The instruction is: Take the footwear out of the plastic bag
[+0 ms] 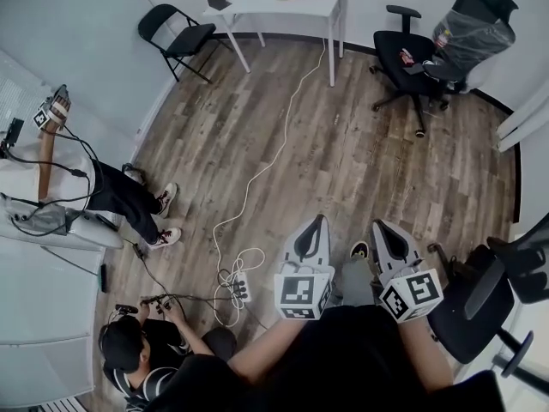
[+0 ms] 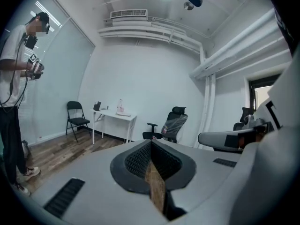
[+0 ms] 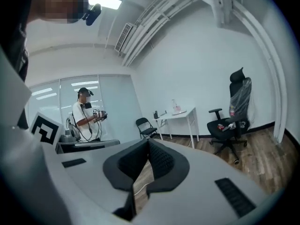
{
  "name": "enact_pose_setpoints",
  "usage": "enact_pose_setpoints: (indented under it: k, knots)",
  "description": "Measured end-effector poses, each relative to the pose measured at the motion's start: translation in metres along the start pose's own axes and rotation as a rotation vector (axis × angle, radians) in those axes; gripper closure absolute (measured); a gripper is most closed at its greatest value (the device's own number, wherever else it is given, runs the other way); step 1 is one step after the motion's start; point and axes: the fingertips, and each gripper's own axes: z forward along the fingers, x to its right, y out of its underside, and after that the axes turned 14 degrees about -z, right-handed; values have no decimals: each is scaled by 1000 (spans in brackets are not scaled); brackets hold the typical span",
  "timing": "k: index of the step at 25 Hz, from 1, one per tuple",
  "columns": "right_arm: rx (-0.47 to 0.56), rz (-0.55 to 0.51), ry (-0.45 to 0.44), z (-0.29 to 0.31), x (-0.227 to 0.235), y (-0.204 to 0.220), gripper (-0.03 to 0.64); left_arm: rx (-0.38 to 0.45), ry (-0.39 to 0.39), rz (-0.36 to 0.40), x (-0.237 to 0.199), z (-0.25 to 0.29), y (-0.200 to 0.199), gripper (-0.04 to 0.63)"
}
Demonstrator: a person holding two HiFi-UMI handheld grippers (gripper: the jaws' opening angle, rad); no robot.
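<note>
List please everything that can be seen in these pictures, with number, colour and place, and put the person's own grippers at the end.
folding chair: one, black, far left by the wall
table: one, white, at the far wall, small things on top
office chair: one, black, far right, back wrapped in clear plastic
second office chair: one, black, near right
cable: one, white, across the wooden floor to a power strip
standing person: one, white top, dark trousers, left
crouching person: one, dark clothes, near left
left gripper: one, grey, shut, empty
right gripper: one, grey, shut, empty
</note>
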Motion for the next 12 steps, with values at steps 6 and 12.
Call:
enact_pose_setpoints:
  k: [6, 12]
  knots:
    - [11, -61, 137, 39, 71, -10, 598, -40, 1, 60, -6, 62, -10, 574]
    - [7, -70, 114, 111, 135, -16, 598, -69, 21, 101, -12, 147, -33, 574]
